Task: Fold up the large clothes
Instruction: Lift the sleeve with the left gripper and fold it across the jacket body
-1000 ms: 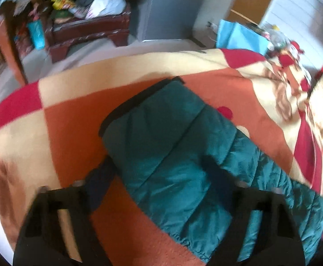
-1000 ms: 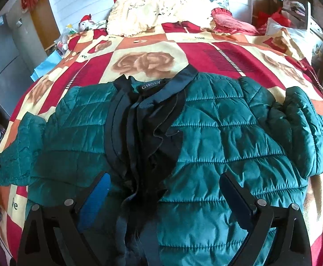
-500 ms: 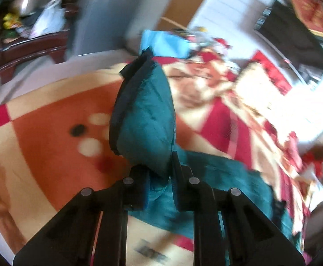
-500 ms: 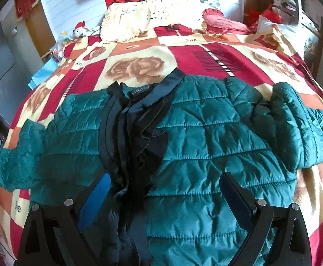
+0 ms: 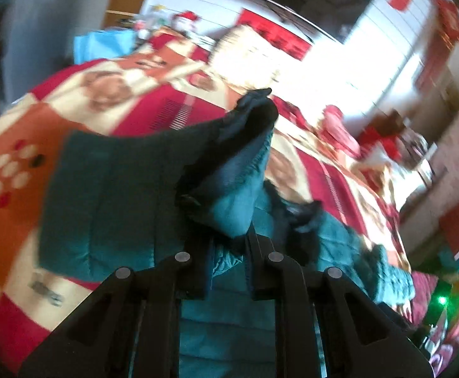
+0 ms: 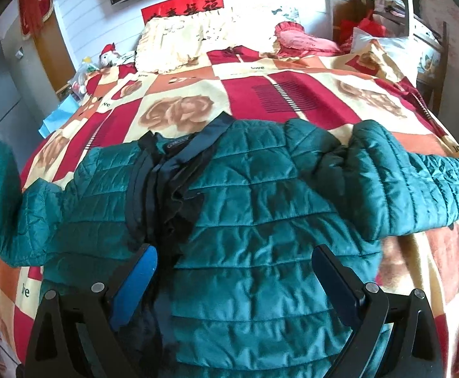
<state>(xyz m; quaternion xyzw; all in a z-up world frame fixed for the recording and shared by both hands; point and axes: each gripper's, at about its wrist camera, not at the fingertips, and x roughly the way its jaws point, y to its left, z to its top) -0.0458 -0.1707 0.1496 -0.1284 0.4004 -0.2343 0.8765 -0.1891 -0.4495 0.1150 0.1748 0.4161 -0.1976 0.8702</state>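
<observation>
Teal quilted puffer jacket lies front-up on the bed's red, orange and cream patchwork blanket, dark collar toward the cream pillows. One sleeve lies stretched out to the right across the blanket. Left gripper: fingers pressed together, pinching the cuff end of the other teal sleeve; the sleeve hangs lifted above the blanket. This view is motion-blurred. Right gripper: fingers spread wide over the jacket's lower front, nothing between them; contact with the fabric cannot be judged.
</observation>
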